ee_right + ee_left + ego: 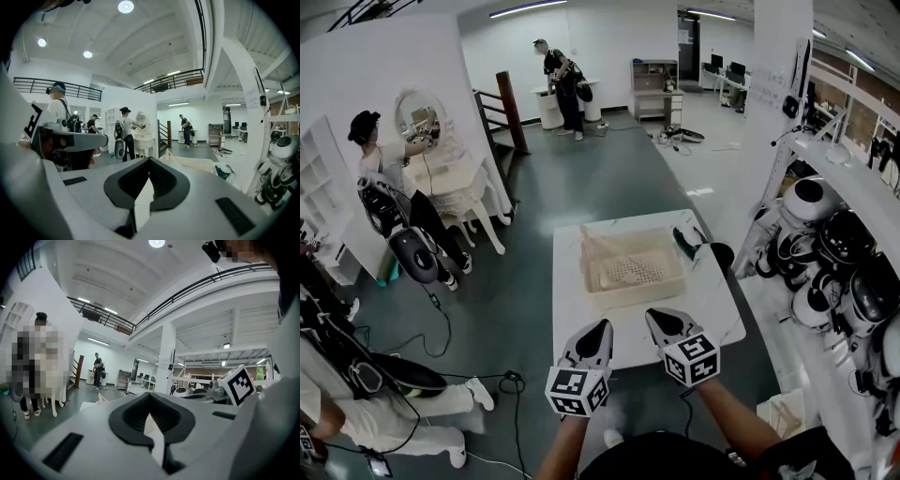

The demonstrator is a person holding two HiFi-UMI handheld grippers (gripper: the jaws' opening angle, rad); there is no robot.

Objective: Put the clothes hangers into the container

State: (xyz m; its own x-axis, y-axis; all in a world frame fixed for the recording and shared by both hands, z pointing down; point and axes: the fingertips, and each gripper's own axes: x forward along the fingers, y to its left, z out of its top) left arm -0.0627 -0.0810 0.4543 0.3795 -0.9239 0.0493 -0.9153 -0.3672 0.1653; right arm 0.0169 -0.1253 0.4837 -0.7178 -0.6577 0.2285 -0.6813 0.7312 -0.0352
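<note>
Setup: white counter (712,302) in an open workshop hall, seen from above in the head view.

Left hand-held gripper (602,324): held above the counter's near edge and pointing towards the far end. In the left gripper view the left hand-held gripper (150,394) has its dark pads (133,416) meeting at the tip. It is closed, with nothing between the jaws. Its marker cube (577,392) sits at the rear, above the person's forearm.

Right hand-held gripper (659,316): just beside the left one, tips apart from it and angled slightly towards it. In the right gripper view the right hand-held gripper (150,160) also has its jaws together, closed on nothing. Its marker cube (692,359) faces the head camera.

Container (633,296): a beige basket with mesh walls and a perforated floor. It stands on the far half of the counter, ahead of both gripper tips and apart from them. The container (199,164) shows just past the jaws in the right gripper view.

Task item: a dark green and white bundle (689,244) lies on the counter at its far right corner, just beside the container's right wall and outside it. The same bundle (224,171) shows to the right of the container in the right gripper view. It is too small to tell whether these are the clothes hangers.

Surroundings: a shelf (862,187) with round white and black units stands on the right. A white dressing table (455,178) stands on the left, with a person (380,164) at it.
</note>
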